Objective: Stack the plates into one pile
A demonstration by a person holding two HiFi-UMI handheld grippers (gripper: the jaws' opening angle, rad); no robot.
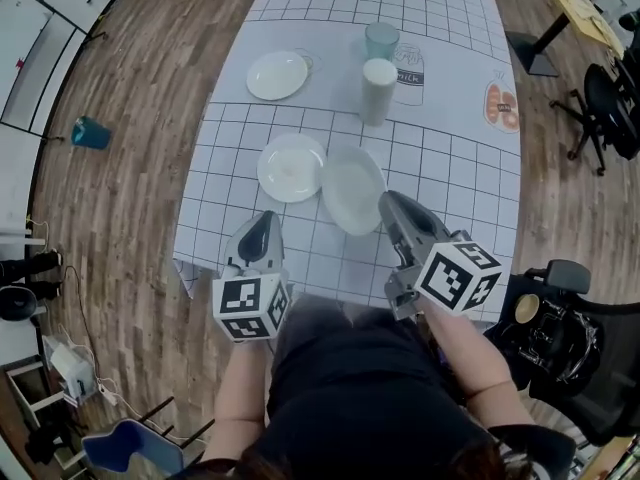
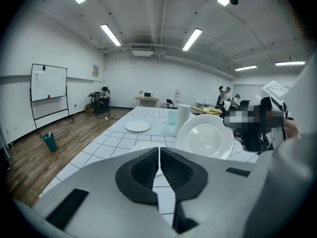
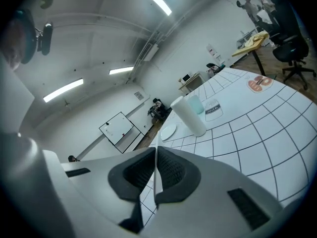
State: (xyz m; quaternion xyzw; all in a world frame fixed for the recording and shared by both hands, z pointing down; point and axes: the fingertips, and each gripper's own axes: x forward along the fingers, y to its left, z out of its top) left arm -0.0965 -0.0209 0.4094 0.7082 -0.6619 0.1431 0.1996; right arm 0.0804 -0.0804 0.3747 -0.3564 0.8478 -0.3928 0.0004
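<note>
Three white plates are in view on the grid-patterned table (image 1: 450, 168). A far plate (image 1: 277, 75) (image 2: 137, 126) (image 3: 168, 131) lies flat, and a second plate (image 1: 291, 167) lies flat nearer me. The third plate (image 1: 353, 189) (image 2: 205, 139) is lifted and tilted just right of the second, its rim (image 3: 156, 182) pinched edge-on in my right gripper (image 1: 385, 204) (image 3: 154, 155). My left gripper (image 1: 262, 218) (image 2: 159, 152) hovers near the table's front edge, below the second plate, shut with nothing in it.
A white cylinder (image 1: 378, 90) and a teal cup (image 1: 381, 40) stand behind the plates. Printed pictures (image 1: 502, 105) mark the cloth at right. A teal cup (image 1: 90, 133) sits on the wood floor at left. Office chairs (image 1: 610, 108) stand at right.
</note>
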